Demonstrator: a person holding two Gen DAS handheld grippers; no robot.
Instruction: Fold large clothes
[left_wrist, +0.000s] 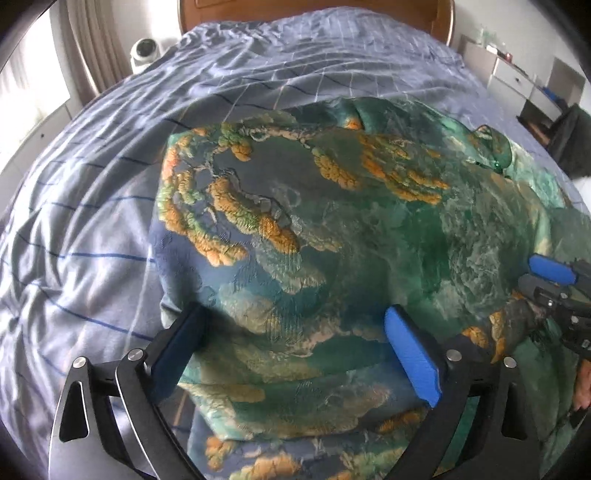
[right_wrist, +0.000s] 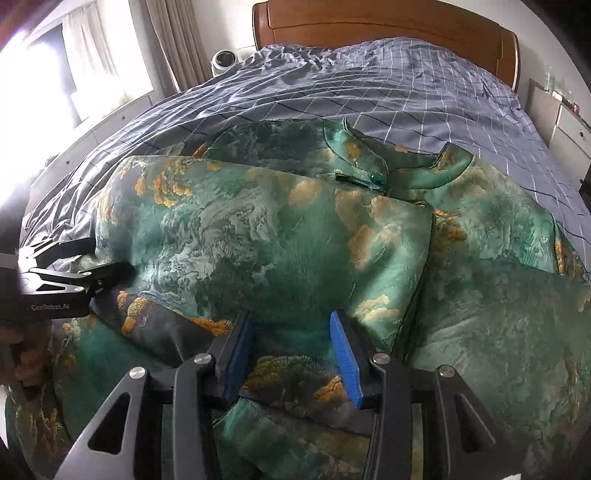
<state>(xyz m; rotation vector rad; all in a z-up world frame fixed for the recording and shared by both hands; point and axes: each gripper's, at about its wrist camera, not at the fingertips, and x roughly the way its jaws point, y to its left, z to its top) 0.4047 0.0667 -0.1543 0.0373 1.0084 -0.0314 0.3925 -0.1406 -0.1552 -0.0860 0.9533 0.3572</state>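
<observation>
garment lower edge cut off | bedsheet partly covered

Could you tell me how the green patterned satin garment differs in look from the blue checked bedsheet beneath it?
The green patterned satin garment is glossy, printed with orange and green landscape shapes; the blue checked bedsheet is matte with a plain grid of thin lines. The garment lies partly folded in layers with a collar showing; the bedsheet is spread across the whole bed. The garment covers only the near part. Both are wrinkled fabric.
</observation>
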